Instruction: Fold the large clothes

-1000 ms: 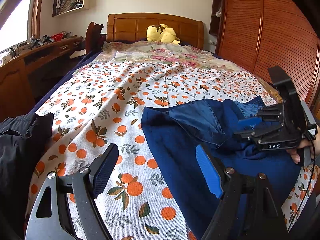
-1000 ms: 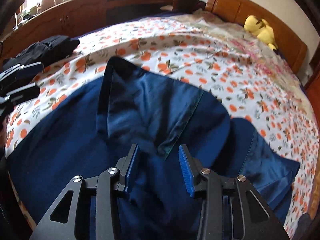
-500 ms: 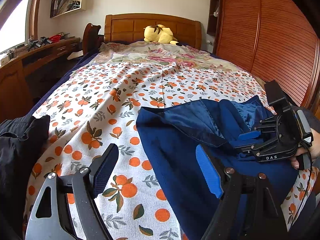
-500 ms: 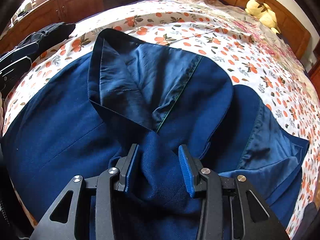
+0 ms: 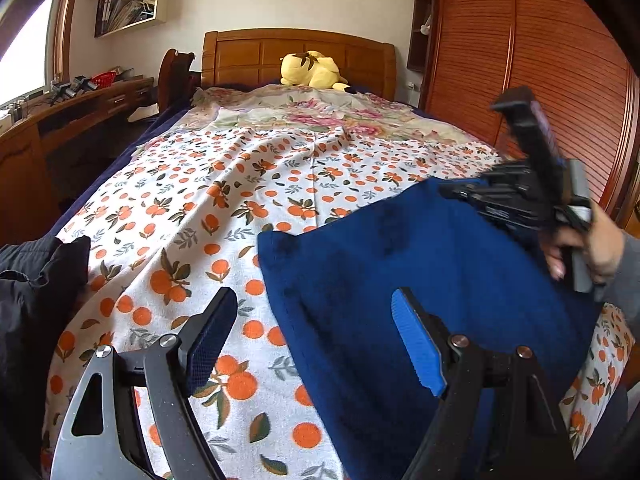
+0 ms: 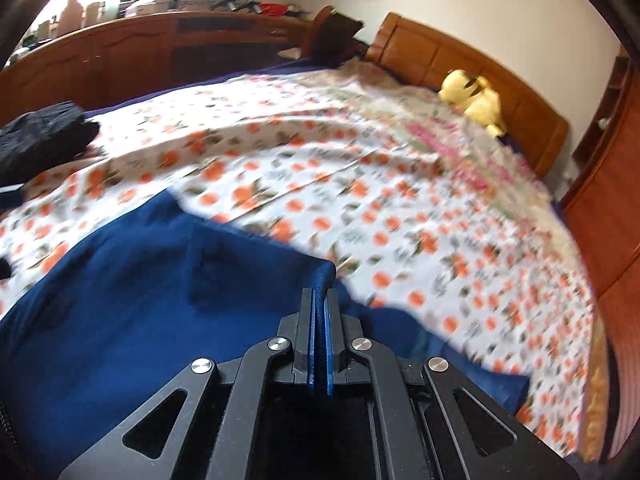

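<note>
The right gripper point(image 6: 319, 300) has its jaws clamped together on a fold of the navy garment point(image 6: 120, 300), which lies on the orange-print bedspread point(image 6: 360, 200) just ahead of both grippers. The left gripper point(image 5: 316, 340) hangs with its jaws wide apart, holding nothing, over the garment's left edge. No writing is legible on the blurred right gripper.
</note>
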Action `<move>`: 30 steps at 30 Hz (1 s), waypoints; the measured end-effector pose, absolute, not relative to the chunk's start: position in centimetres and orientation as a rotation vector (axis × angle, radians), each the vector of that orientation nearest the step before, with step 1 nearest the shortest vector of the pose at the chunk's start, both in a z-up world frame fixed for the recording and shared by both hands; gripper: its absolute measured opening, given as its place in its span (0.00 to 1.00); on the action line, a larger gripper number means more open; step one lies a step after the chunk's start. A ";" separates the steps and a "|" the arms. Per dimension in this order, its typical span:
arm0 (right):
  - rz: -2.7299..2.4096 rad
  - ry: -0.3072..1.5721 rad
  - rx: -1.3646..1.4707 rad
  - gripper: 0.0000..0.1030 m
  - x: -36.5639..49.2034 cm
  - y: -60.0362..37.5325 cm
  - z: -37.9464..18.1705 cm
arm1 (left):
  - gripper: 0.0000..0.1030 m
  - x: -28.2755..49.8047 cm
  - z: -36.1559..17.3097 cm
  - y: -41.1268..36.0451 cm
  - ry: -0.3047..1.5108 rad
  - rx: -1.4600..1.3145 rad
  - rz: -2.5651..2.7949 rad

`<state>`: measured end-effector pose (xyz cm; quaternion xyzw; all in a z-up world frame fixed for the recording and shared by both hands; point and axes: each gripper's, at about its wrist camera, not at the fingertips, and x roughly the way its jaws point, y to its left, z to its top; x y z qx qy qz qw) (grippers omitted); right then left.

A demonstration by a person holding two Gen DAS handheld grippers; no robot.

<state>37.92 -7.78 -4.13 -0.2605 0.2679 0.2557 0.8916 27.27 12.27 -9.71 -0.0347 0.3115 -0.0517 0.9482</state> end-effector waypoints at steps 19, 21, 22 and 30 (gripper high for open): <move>0.351 0.636 -0.375 0.45 42.4 -14.5 -2.3 | 0.78 29.0 -7.6 7.3 0.577 -0.099 -0.213; 0.311 0.649 -0.366 0.45 42.6 -17.0 -2.3 | 0.78 29.3 -7.8 6.3 0.580 -0.092 -0.234; 0.291 0.659 -0.363 0.45 42.8 -18.2 -2.4 | 0.78 29.5 -8.0 5.8 0.583 -0.087 -0.245; 0.189 0.689 -0.273 0.45 44.3 -25.8 -4.1 | 0.78 31.2 -10.0 4.0 0.655 -0.077 -0.264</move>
